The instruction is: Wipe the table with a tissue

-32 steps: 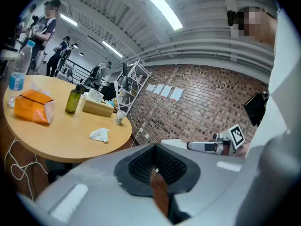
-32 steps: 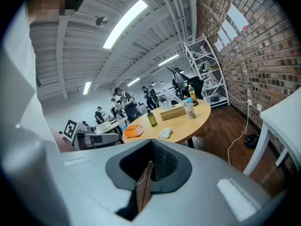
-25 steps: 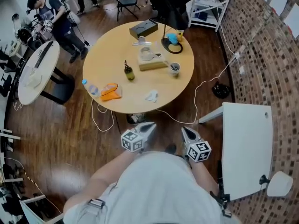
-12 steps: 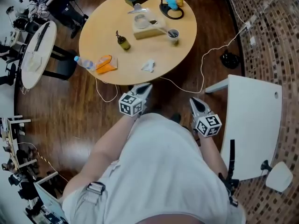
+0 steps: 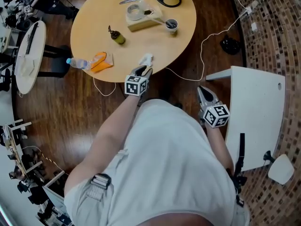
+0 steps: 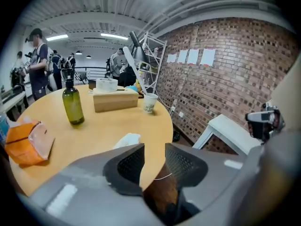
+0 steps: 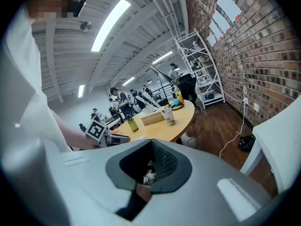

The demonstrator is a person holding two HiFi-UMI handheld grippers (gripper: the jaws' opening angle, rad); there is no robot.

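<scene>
A crumpled white tissue point(image 5: 146, 59) lies near the front edge of the round yellow table point(image 5: 94, 22). My left gripper point(image 5: 142, 71) hovers over that edge, tips just short of the tissue and pointing down at it. In the left gripper view the tissue point(image 6: 126, 140) sits just beyond the left finger point(image 6: 128, 163). The left gripper point(image 6: 154, 157) is open; its jaws have just been opening and nothing is between them. My right gripper point(image 5: 203, 92) hangs off the table over the floor, jaws together. In the right gripper view, the right gripper point(image 7: 151, 147) looks shut, with nothing gripped.
On the table stand a green bottle point(image 5: 115, 36), an orange packet point(image 5: 99, 61), a plastic water bottle point(image 5: 77, 63), a wooden box point(image 5: 141, 18) and a paper cup point(image 5: 171, 24). A white desk point(image 5: 254, 112) is close on the right; a cable point(image 5: 207, 36) trails across the floor.
The person has stepped up to the table. The left gripper went forward and down to the table edge by the tissue and its jaws opened. The right gripper drifted right, still shut.
</scene>
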